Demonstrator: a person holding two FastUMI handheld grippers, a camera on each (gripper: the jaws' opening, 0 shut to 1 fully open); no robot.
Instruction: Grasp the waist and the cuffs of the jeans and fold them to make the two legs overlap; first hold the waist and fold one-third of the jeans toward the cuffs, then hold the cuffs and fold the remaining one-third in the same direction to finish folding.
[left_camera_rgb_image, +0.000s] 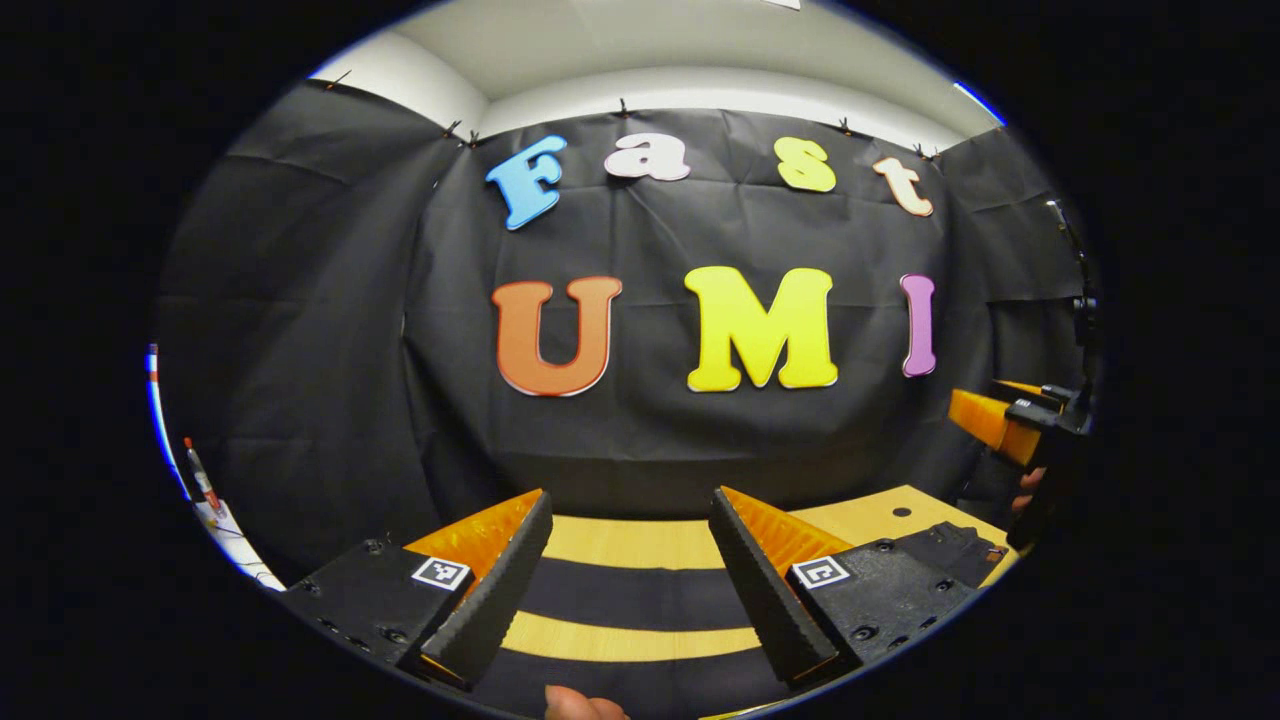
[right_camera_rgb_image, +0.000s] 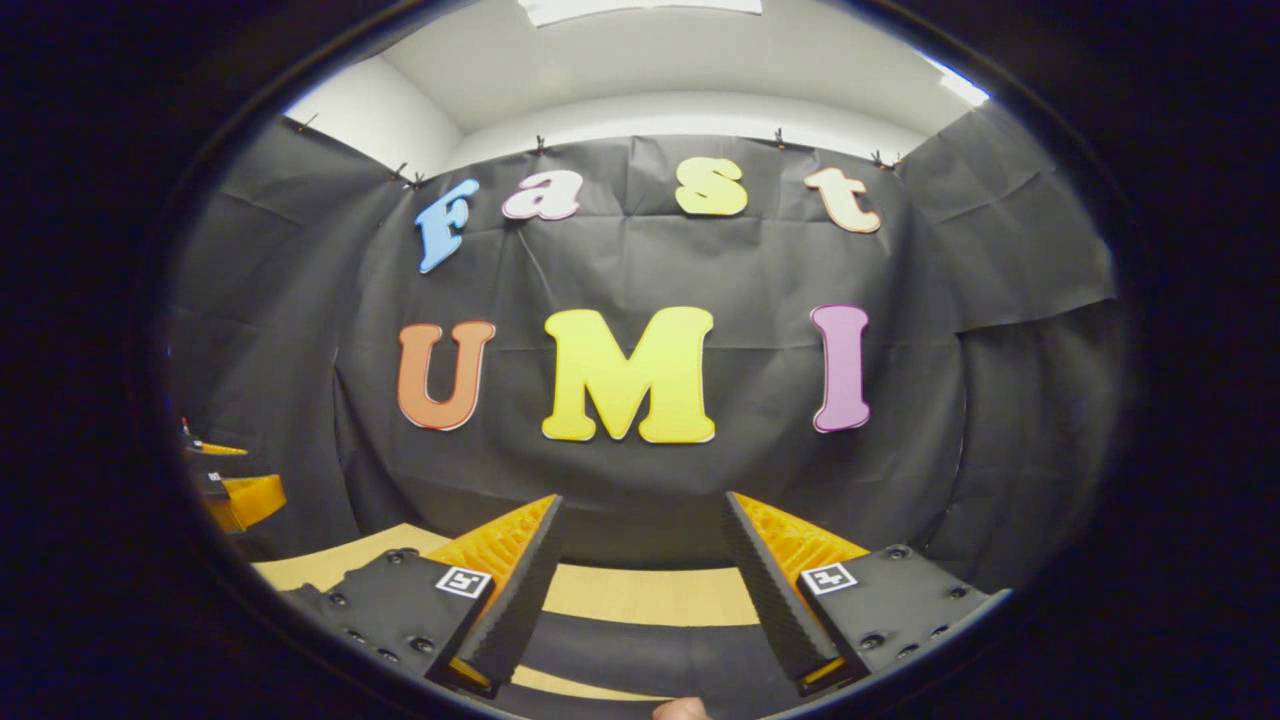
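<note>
The dark jeans (left_camera_rgb_image: 630, 602) lie on the wooden table (left_camera_rgb_image: 640, 545), showing as two dark bands with light wood between them. My left gripper (left_camera_rgb_image: 630, 500) hovers above them, open, with nothing between its fingers. In the right gripper view the jeans (right_camera_rgb_image: 640, 645) lie as dark bands below my right gripper (right_camera_rgb_image: 643, 503), which is also open and holds nothing. A darker bunched bit of the jeans (left_camera_rgb_image: 950, 548) lies beyond the left gripper's right finger. The right gripper (left_camera_rgb_image: 1005, 425), held by a hand (left_camera_rgb_image: 1030, 488), is at the far right of the left gripper view.
The black cloth wall (left_camera_rgb_image: 640, 420) stands just behind the table's far edge. The left gripper (right_camera_rgb_image: 240, 498) is at the left edge of the right gripper view, above the table (right_camera_rgb_image: 330, 565). A fingertip (left_camera_rgb_image: 580, 705) pokes in at the bottom. A small hole (left_camera_rgb_image: 901, 512) marks the tabletop.
</note>
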